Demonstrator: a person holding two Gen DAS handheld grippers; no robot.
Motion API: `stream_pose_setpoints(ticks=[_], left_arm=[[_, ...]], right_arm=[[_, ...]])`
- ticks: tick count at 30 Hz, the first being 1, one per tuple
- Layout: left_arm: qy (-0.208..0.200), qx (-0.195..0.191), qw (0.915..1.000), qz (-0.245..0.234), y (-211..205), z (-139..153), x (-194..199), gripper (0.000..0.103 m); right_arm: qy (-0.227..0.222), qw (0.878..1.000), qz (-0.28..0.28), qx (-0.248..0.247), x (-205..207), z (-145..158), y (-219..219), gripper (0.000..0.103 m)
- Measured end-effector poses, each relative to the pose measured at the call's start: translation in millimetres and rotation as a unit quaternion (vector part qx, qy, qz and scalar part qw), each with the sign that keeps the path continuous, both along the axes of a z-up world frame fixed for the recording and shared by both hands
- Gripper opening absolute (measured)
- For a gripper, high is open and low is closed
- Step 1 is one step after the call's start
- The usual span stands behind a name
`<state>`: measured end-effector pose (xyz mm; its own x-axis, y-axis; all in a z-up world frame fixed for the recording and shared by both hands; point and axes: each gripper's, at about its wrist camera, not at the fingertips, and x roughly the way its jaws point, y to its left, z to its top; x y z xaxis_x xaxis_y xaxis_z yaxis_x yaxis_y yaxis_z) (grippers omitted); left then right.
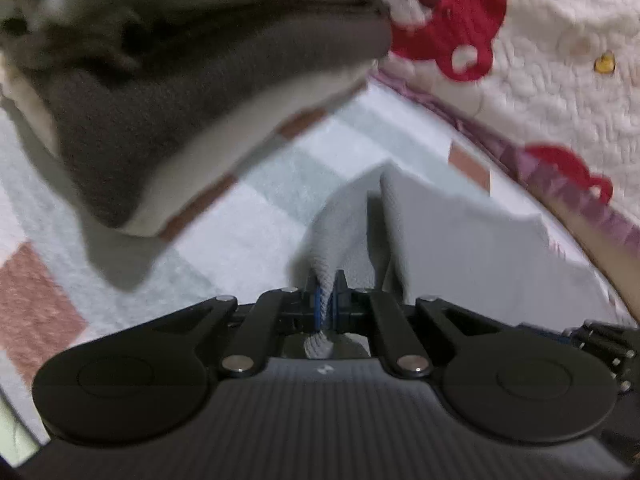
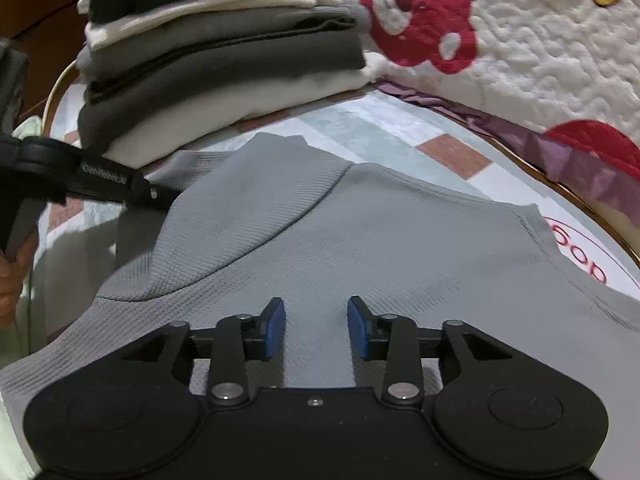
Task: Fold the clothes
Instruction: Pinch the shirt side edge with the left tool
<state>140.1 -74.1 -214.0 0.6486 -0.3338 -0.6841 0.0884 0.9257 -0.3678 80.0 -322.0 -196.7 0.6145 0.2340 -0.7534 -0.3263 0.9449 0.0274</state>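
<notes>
- The grey waffle-knit garment (image 2: 360, 232) lies spread on the checked sheet (image 2: 360, 124), one flap folded across its upper left.
- A stack of folded clothes (image 2: 224, 60) sits just behind it, beside the bear-print quilt (image 2: 540, 60).
- The left gripper (image 1: 329, 300) is clamped tight on a bunched edge of the garment, lifting it.
- The right gripper (image 2: 316, 328) hovers low over the cloth, jaws apart, holding nothing.

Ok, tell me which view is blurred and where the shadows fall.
Left wrist view: motion blur smears the stack and quilt; the stack throws a soft shadow on the checked sheet; the left gripper, shut on the grey shirt, stays sharp. Right wrist view: crisp, fisheye-bent edges; the open right gripper shadows the shirt beneath.
</notes>
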Motion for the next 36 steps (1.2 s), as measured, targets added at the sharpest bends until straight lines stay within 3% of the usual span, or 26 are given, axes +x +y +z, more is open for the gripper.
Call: stream_pose_setpoints(ticks=[1,6,13,18,21,23,25,27,30,32,34,36], left_arm=[[-0.015,0.003,0.9996,0.023,7,8,-8,0.004],[-0.034,0.021,0.9983,0.043,8,14,-24,0.004],[-0.059,0.046,0.9948,0.069,9,20,-45,0.004],[-0.038,0.042,0.9949,0.084,11,12,-46,0.004],[-0.041,0.05,0.9945,0.083,9,11,-49,0.004],[-0.064,0.041,0.9939,0.079,7,17,-53,0.004],[-0.116,0.035,0.9897,0.076,3,27,-60,0.004],[-0.176,0.043,0.9824,0.047,-10,44,-70,0.004],[-0.235,0.037,0.9704,-0.041,-38,65,-92,0.004],[-0.233,0.033,0.9653,-0.112,-58,64,-103,0.004],[-0.208,0.023,0.9557,-0.206,-80,54,-111,0.005],[-0.175,0.022,0.9432,-0.282,-99,43,-117,0.006]], right_arm=[[0.0,1.0,0.008,-0.006,2,0,3,0.043],[0.011,0.999,0.045,-0.014,22,-1,17,0.044],[0.019,0.999,0.025,0.026,60,-4,25,0.047],[-0.002,0.999,0.035,-0.008,77,-6,46,0.049],[0.011,0.999,0.019,0.026,91,-7,45,0.055],[0.013,0.999,0.008,0.053,99,-9,40,0.058],[0.014,0.997,0.0,0.07,105,-9,35,0.057],[0.025,0.99,-0.026,0.138,106,-2,13,0.055],[0.036,0.959,-0.079,0.271,94,13,-42,0.055],[0.042,0.932,-0.102,0.346,79,22,-80,0.055],[0.06,0.926,-0.101,0.36,64,25,-106,0.056],[0.078,0.93,-0.091,0.346,52,23,-116,0.056]])
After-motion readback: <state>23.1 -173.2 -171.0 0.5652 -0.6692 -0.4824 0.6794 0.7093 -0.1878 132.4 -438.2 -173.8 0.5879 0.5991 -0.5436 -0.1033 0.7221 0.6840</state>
